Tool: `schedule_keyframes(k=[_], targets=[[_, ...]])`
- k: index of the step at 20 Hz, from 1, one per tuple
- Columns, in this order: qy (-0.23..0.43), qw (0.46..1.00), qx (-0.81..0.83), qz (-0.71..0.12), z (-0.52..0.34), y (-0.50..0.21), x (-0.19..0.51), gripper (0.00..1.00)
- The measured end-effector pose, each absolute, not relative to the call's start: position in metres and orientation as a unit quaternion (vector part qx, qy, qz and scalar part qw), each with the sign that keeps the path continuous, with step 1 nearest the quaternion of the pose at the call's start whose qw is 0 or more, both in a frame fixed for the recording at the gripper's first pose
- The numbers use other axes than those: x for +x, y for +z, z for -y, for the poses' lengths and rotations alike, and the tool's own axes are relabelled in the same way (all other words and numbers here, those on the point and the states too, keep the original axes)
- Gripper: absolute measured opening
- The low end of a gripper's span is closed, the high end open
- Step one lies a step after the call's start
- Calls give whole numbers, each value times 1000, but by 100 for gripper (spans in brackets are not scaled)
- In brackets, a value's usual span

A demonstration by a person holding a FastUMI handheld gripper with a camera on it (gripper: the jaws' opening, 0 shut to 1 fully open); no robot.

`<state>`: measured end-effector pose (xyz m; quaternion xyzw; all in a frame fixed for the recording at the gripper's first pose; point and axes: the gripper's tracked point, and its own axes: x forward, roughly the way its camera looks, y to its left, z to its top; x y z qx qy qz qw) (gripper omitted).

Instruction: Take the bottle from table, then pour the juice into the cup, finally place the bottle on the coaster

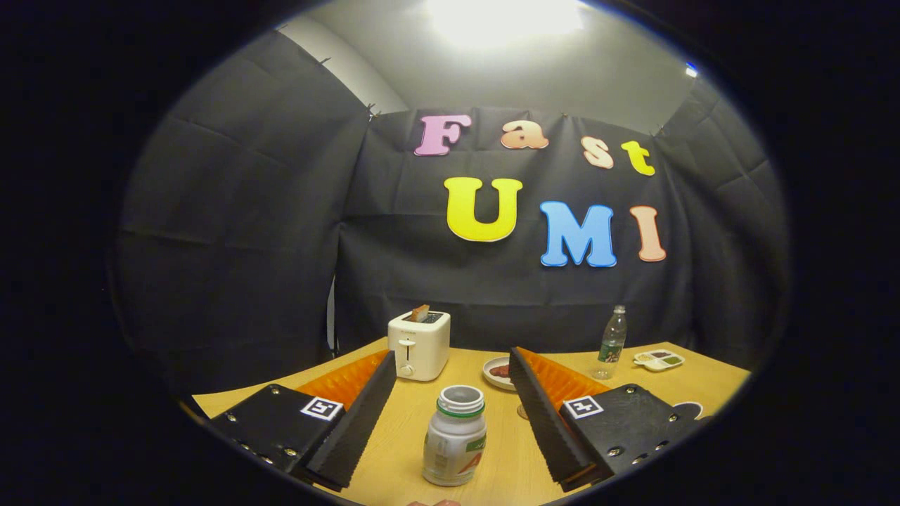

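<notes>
- The tongs (453, 422) stood wide open with nothing in their hold, one finger on each side of the bottle (454, 437), neither touching it.
- The bottle stood upright on the surface (394, 436), between the fingers, its cap off and its mouth open, so it was probably about to be gripped for pouring.
- Just beyond the right finger, a dark round coaster (688, 407) lay partly hidden, likely the final resting spot.
- What may have been the foot of a cup showed beside the right finger; I could not tell for certain.
- Farther back stood a toaster (419, 344) holding toast, a small plate (497, 372), a clear water bottle (611, 343) and a divided dish (659, 360), all well apart from the work.
</notes>
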<state>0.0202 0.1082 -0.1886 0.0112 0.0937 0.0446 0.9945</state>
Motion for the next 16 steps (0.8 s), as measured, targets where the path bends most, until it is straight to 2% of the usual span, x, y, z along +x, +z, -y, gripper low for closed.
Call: schedule_keyframes(k=[9,16], targets=[[3,982,24,-187,-99,-275,16,98],[14,975,31,-217,-106,-306,18,99]])
